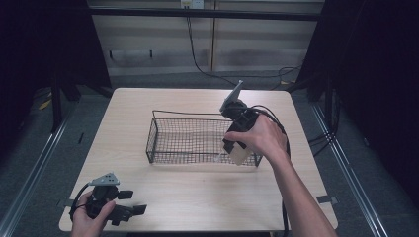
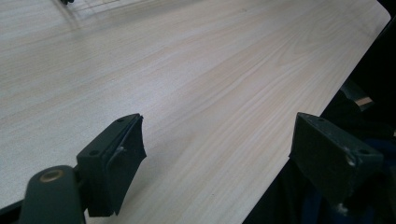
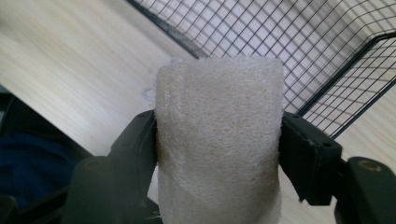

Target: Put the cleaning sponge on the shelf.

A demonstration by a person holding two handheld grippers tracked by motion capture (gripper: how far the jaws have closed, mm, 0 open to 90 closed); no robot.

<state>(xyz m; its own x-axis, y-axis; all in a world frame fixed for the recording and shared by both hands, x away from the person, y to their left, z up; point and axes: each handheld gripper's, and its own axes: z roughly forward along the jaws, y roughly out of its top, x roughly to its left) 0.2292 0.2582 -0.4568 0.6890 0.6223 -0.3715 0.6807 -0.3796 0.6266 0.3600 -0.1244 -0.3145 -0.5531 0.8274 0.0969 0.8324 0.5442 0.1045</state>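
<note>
A pale, fibrous loofah sponge [image 3: 219, 140] is clamped between the two black jaws of my right gripper [image 3: 218, 140]. In the high view the right gripper [image 1: 237, 153] holds the sponge [image 1: 240, 155] above the near right corner of a black wire basket [image 1: 163, 143] in the middle of the table. My left gripper [image 1: 132, 202] rests at the table's near left corner with its jaws wide apart. The left gripper view shows the left gripper [image 2: 219, 154] with only bare light wood between its jaws.
The light wooden table [image 1: 197, 192] has its right front edge close by in the left gripper view. Black cables trail from the right gripper over the table's far right side. Dark floor and metal rails surround the table.
</note>
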